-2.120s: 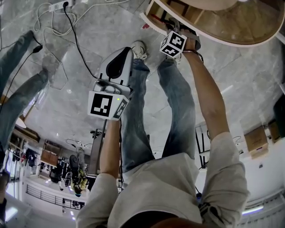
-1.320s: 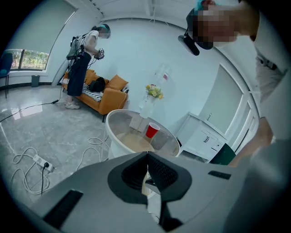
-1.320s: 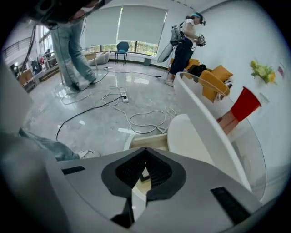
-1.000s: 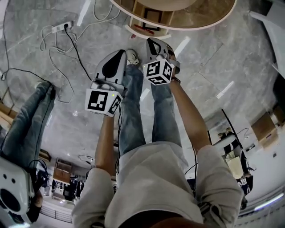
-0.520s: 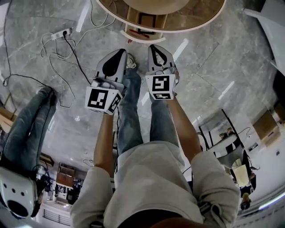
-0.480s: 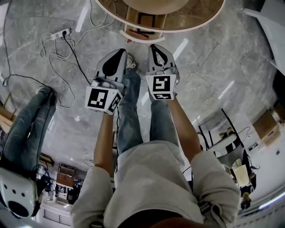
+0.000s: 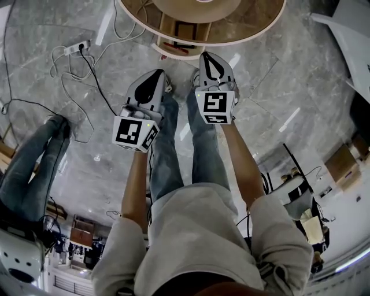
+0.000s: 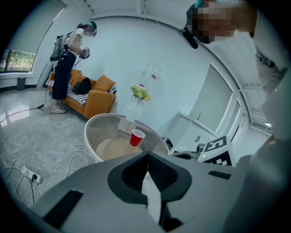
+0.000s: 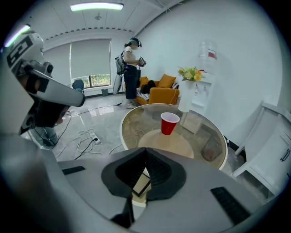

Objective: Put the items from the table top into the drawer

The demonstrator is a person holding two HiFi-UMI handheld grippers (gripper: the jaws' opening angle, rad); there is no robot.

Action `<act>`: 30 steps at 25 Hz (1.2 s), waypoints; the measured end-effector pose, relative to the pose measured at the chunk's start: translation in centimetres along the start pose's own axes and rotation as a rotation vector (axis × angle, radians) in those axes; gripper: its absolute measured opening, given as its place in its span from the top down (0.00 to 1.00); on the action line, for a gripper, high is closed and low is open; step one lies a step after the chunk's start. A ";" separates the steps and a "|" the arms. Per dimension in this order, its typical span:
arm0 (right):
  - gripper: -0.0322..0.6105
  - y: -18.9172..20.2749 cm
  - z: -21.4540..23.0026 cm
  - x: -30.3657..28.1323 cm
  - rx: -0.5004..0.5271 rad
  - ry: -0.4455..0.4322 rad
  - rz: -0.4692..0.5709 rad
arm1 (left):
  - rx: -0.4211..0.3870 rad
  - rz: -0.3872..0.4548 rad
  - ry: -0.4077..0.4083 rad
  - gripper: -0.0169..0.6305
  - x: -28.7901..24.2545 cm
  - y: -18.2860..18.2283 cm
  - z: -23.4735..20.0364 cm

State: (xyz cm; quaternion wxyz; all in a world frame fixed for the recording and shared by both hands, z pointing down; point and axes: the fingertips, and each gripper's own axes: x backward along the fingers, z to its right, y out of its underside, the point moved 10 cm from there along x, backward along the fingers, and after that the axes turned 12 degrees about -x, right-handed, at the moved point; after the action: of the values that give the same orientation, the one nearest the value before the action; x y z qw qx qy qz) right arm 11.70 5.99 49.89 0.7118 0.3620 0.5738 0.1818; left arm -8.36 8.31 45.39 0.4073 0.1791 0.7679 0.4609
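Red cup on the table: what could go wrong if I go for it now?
Both the right claw and the left claw are shut. Reaching in like that would likely knock the cup over on the smooth glass table, so open one first. Cables lie on the floor beside the table, so stepping closer risks a trip.

My head camera is looking steeply down past my legs at the floor, catching the table [image 7: 254, 17] at its top edge. Both gripper views are facing that table from nearby, sharing the cup [image 8: 136, 137] [image 9: 169, 123].
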 end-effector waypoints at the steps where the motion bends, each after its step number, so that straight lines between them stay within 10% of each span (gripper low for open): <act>1: 0.91 -0.4 0.3 -0.4 0.016 -0.002 0.013 | 0.002 0.001 0.000 0.95 0.0 -0.1 0.0; 16: 0.91 -7.3 3.4 -7.5 0.325 0.028 0.032 | 0.020 0.005 -0.023 0.95 0.8 0.4 -0.5; 25: 0.91 -8.4 4.2 -9.8 0.718 0.039 -0.052 | 0.031 0.012 -0.035 0.95 1.0 0.4 -0.8; 30: 0.69 -8.7 4.5 -11.2 0.942 0.028 -0.120 | 0.033 0.014 -0.037 0.95 1.3 0.5 -0.8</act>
State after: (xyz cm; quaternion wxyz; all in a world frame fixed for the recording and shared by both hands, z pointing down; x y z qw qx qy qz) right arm 11.49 -8.78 51.63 0.4715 0.6091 0.6234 -0.1347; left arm -9.85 8.94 45.38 0.4152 0.1998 0.7665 0.4474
